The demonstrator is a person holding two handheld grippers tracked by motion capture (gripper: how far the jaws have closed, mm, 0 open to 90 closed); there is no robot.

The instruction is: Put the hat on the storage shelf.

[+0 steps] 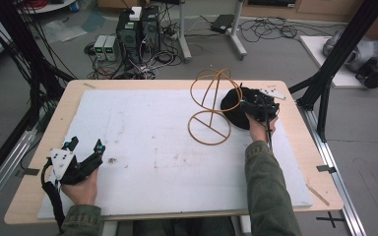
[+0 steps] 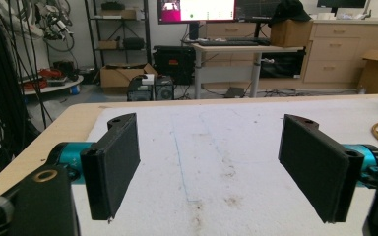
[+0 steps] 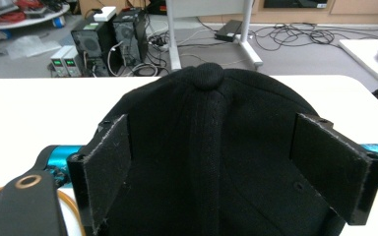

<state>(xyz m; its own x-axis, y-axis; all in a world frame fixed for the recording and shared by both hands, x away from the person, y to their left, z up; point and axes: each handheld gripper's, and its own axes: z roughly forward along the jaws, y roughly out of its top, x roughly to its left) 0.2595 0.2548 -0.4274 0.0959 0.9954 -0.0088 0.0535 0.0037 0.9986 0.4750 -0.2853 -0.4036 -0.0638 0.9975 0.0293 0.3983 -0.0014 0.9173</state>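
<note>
Resting near the table's (image 1: 34, 194) front left corner, the left gripper (image 1: 85, 146) has its jaws spread wide over bare white mat (image 1: 152, 162). Right gripper (image 1: 252, 105) sits far right, jaws parted either side of a black cap (image 3: 211, 147), not clamped. Wire stand (image 1: 211, 109) stands just beside the cap.

I see black cap (image 1: 234, 105) (image 3: 211, 147) on white mat, far right, crown button up. Gold wire stand (image 1: 211, 105) upright just left of cap.
</note>
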